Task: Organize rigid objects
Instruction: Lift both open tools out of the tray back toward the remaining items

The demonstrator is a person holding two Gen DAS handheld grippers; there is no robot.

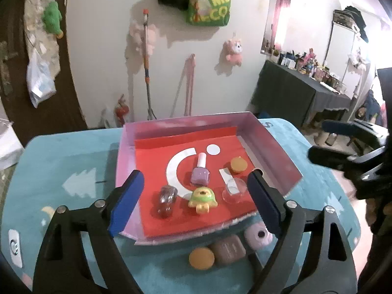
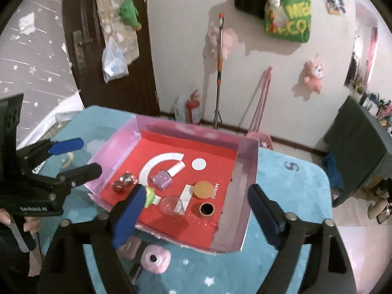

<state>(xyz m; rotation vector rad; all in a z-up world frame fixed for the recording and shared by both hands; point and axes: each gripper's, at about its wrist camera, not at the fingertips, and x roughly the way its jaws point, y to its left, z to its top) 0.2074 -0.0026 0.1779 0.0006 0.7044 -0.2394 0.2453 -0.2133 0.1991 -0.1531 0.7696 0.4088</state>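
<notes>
**Red-lined tray part filled**

Red-lined tray (image 1: 274, 152) holds nail polish bottle (image 1: 200, 175), green toy (image 1: 202, 197) and others; orange disc (image 1: 201, 258), brown case (image 1: 227, 250), pink jar (image 1: 257, 237) wait on table. Left gripper (image 1: 196, 201) and right gripper (image 2: 196, 213) gape wide, empty

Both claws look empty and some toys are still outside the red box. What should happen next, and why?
Probably lower the left claw toward the orange round lid on the blue mat. Both claws are open and empty, and that lid, with a brown case beside it, lies just outside the box.
</notes>
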